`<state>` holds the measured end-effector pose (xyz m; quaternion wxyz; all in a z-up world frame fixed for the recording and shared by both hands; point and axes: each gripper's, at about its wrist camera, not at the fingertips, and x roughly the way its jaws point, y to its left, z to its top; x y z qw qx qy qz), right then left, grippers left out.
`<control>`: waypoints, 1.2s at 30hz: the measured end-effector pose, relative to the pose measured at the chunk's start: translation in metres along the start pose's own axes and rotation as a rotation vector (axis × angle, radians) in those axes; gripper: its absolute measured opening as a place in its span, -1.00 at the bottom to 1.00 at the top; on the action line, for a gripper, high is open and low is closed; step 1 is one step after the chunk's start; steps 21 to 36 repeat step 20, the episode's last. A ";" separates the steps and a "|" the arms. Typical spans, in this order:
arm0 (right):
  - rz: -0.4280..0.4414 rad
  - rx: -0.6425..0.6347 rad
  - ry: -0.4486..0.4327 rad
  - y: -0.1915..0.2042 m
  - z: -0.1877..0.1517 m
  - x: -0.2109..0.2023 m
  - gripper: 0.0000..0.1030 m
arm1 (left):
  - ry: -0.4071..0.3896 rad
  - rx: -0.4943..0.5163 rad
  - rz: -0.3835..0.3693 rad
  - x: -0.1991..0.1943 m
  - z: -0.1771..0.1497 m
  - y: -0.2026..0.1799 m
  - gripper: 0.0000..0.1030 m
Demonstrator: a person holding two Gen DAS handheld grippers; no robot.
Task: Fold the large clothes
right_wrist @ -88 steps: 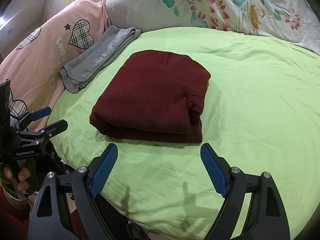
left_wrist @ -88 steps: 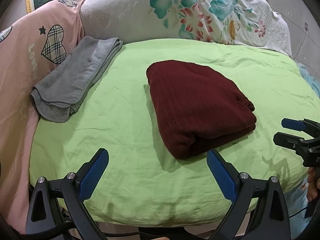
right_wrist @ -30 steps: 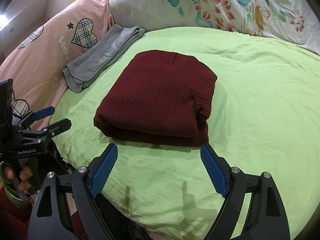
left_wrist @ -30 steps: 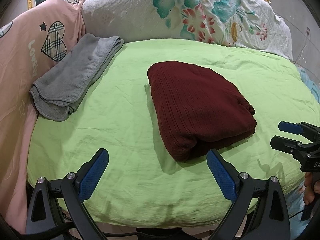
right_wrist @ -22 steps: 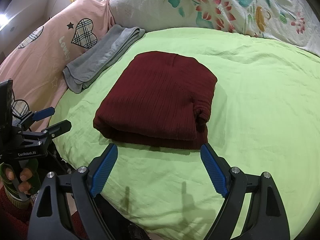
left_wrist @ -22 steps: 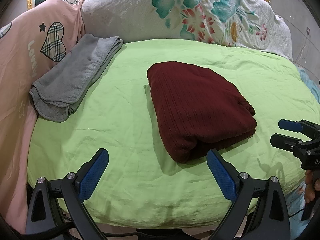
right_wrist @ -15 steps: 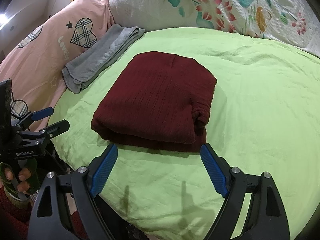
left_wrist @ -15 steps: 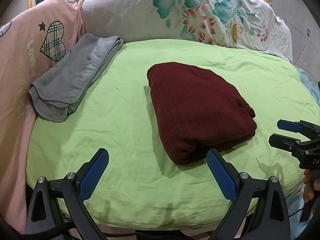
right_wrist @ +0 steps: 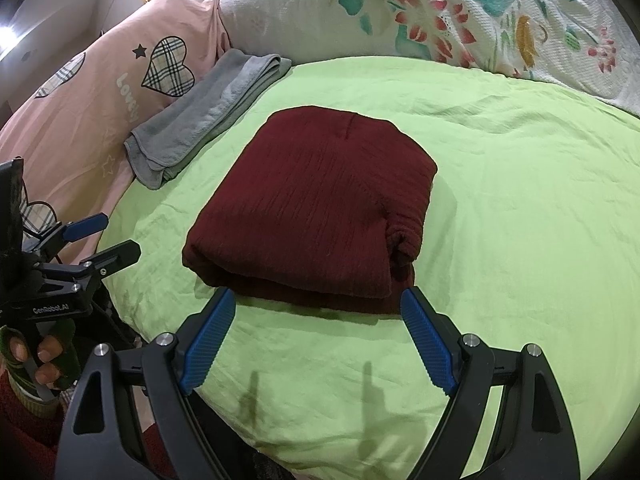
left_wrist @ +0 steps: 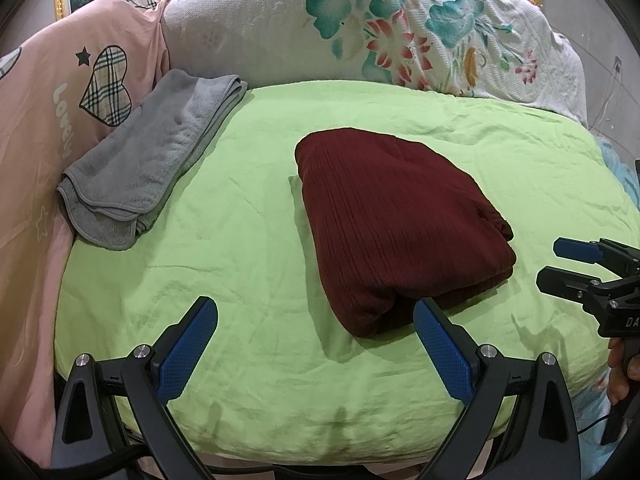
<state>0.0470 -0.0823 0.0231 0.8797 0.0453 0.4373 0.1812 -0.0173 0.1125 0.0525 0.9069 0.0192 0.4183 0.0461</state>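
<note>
we list: folded maroon sweater [left_wrist: 400, 220] on green bed sheet [left_wrist: 240, 240]; grey towel [left_wrist: 152, 156] apart; left hand-held gripper [left_wrist: 316, 324] spread, empty; right hand-held gripper [right_wrist: 318, 312] spread, empty.

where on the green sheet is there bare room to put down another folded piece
Widest bare patch: the green sheet right of the maroon folded garment, out to the floral pillow. A narrower strip lies between the garment and the gray towel. The near edge is crowded: both open grippers, left gripper and right gripper, sit there.
</note>
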 end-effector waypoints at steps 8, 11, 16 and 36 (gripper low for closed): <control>0.005 -0.002 0.001 -0.003 0.003 0.001 0.65 | 0.007 0.004 -0.001 0.007 0.009 0.000 0.92; 0.014 -0.003 0.002 -0.007 0.008 0.004 0.65 | 0.011 -0.003 -0.005 0.009 0.013 0.000 0.92; 0.012 0.006 0.016 -0.013 0.017 0.015 0.65 | -0.003 -0.024 -0.001 0.015 0.022 0.003 0.92; 0.019 0.016 0.015 -0.019 0.025 0.021 0.65 | 0.007 -0.049 -0.012 0.020 0.030 0.007 0.92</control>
